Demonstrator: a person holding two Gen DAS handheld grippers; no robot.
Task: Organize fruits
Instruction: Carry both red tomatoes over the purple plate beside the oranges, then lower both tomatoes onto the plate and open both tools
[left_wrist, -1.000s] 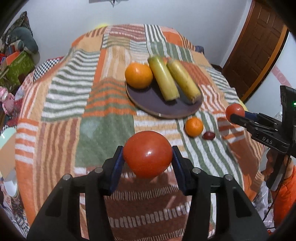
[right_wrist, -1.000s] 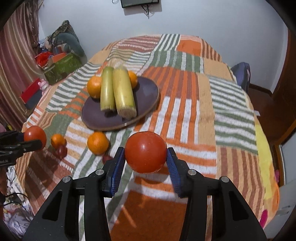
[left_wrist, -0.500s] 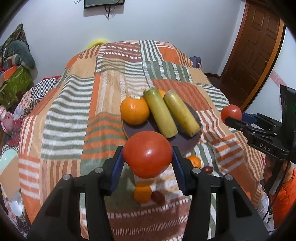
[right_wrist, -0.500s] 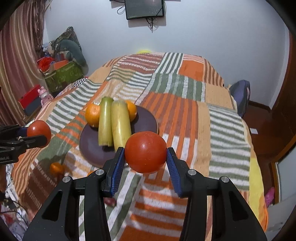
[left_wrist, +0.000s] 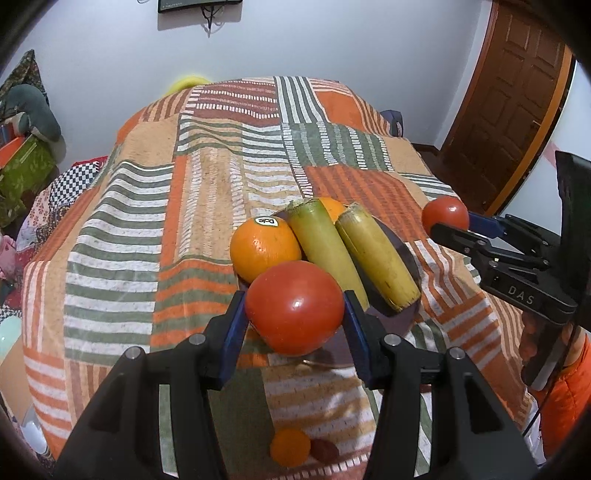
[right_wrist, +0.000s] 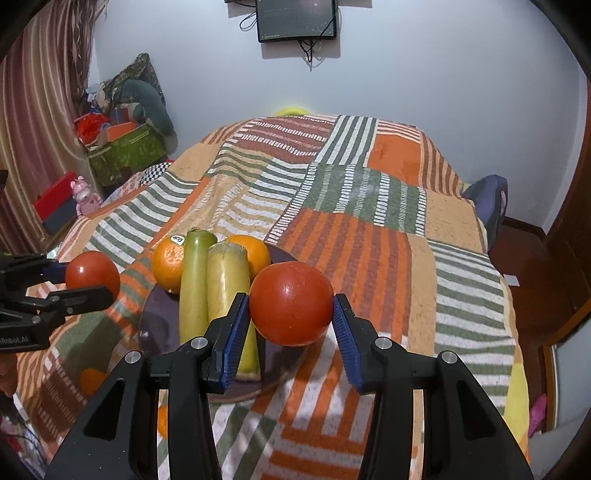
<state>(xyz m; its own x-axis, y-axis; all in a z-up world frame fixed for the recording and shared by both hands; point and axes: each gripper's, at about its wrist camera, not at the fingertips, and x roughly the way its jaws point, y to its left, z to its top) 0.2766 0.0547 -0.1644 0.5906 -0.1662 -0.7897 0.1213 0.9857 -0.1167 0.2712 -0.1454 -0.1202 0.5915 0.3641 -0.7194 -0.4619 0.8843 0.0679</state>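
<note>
Carry step: left gripper (left_wrist: 295, 308) clamped on tomato (left_wrist: 294, 307), right gripper (right_wrist: 290, 304) clamped on second tomato (right_wrist: 291, 303), both held above bed near dark plate (right_wrist: 155, 314) with oranges, bananas; next likely: lower each onto bare plate area, release gently so neither rolls

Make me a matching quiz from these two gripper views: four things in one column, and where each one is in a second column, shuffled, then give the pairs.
Things
1. stickered round orange
2. small orange mandarin
3. round red tomato in the left gripper
4. two long yellow-green bananas

Places
A. on the striped patchwork blanket, off the plate
B. clamped between blue pads
C. side by side on the dark round plate
D. on the plate, left of the bananas

Pairs: 1-D, 2-A, 3-B, 4-C
</note>
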